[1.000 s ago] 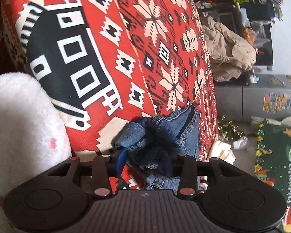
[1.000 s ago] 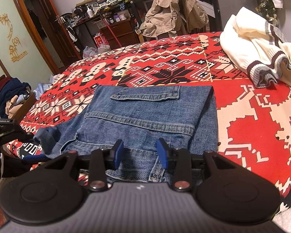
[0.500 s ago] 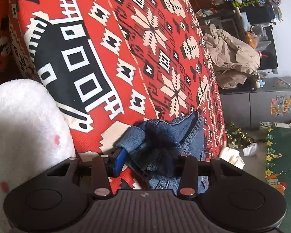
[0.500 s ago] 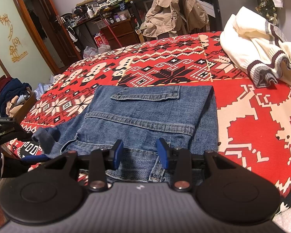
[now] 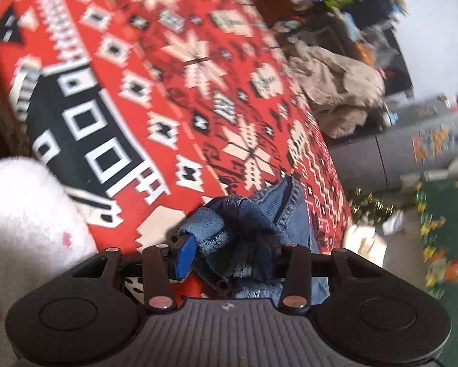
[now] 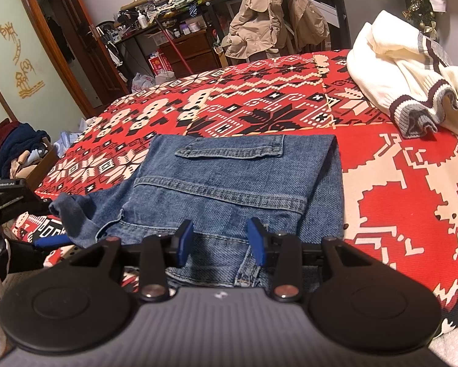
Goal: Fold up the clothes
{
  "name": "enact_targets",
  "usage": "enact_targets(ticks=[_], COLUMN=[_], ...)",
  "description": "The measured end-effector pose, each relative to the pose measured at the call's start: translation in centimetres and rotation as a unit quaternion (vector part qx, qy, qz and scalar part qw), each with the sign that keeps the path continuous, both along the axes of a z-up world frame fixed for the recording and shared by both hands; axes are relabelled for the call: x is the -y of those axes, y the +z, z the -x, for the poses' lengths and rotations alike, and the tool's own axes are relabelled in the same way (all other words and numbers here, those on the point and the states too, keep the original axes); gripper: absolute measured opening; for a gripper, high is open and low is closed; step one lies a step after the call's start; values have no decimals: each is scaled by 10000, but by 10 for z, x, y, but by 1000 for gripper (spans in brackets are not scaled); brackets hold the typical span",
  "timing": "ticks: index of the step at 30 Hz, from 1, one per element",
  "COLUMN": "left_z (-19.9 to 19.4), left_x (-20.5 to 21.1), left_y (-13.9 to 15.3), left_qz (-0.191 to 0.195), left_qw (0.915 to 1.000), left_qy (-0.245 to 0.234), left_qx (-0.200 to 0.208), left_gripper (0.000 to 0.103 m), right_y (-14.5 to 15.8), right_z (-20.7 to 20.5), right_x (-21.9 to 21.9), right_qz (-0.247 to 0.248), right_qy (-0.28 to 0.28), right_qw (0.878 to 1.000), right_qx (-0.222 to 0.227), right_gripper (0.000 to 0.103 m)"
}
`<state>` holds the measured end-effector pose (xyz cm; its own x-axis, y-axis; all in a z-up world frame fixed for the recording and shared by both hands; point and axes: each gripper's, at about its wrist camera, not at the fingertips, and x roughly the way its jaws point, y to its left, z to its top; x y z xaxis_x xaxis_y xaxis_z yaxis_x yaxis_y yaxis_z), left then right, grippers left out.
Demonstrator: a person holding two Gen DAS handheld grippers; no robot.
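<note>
My left wrist view is smeared with motion blur. My right one is sharp, evenly lit, and bowed at the edges.

One jeans (image 6: 229,180), one sweater (image 6: 397,88), two jackets (image 6: 275,15).

Left view close along bedspread (image 5: 174,70), right view overlooking bed, shared jeans (image 6: 229,183)

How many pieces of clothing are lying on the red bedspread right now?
2: the jeans near the middle, a corner held in the left tongs, and the cream sweater far right. Others may be out of view.
</note>
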<state>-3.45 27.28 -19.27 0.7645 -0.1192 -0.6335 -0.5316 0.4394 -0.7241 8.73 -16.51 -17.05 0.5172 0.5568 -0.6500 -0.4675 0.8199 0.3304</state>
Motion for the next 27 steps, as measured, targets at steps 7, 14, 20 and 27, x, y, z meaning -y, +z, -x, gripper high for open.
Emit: enact_targets(ticks=[7,14,20,27], left_z=[-2,-8,-15,-9], left_x=[1,-1,-4,-14], left_y=[-2,-11,-16,-13], left_qz=[286,409,305,131], left_qw=[9989,9991,9991,9972], left_qy=[-151,-12,119,-83], left_qx=[325,111,-252,-730], left_gripper=[41,39,6,7], right_y=[0,0,-1,-1], right_z=[1,1,1,0], right_x=[-1,-1,-2,-2], right_qz=[2,10,13,8], right_qy=[13,24,29,43], right_qw=[10000,10000,10000,10000], right_qx=[12,25,28,27], right_gripper=[45,46,47,47])
